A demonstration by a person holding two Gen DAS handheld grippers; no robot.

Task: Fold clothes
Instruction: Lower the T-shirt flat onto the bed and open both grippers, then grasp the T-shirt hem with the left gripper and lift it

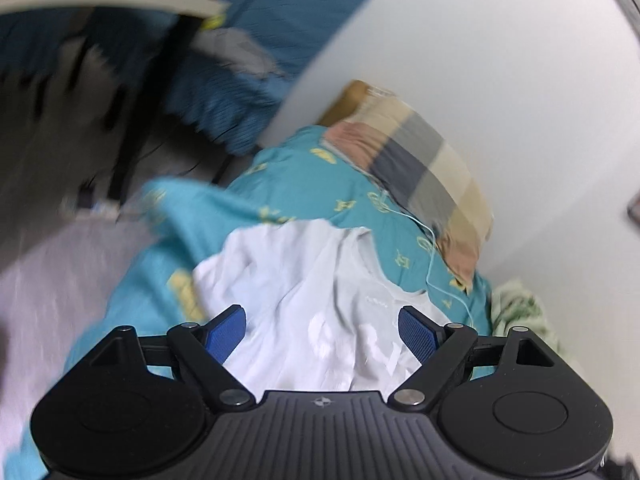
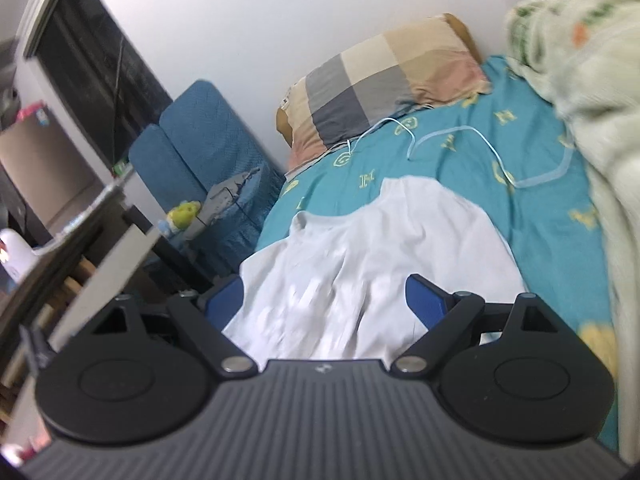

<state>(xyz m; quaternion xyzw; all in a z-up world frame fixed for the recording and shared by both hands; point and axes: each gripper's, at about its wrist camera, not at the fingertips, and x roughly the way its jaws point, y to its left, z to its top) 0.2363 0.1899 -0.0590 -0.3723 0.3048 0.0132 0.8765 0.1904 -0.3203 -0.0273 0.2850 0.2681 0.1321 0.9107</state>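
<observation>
Your white t-shirt (image 2: pixel 372 248) is lying crumpled on the teal bedsheet (image 2: pixel 540 184), collar end toward the checked pillow (image 2: pixel 384 76), and nothing's folded yet as far as I can tell. Both tongs are spread wide with nothing in them: the left gripper (image 1: pixel 322 330) hangs over the printed chest area, the right gripper (image 2: pixel 324 300) over the other side of the shirt.

Stuff that could bite you from here, I think:

- That thin cable (image 2: pixel 472 136) loops across the sheet just beyond the collar. Drag the shirt that way and you'll likely snag it.
- The fabric's bunched up, so a pinch could grab two layers, or the sheet underneath, and your fold comes out lopsided.
- The fuzzy blanket (image 2: pixel 580 48) sits close on the right, so a wide sleeve swing might land on it.

The left view is blurry, so don't trust the edges there.
</observation>
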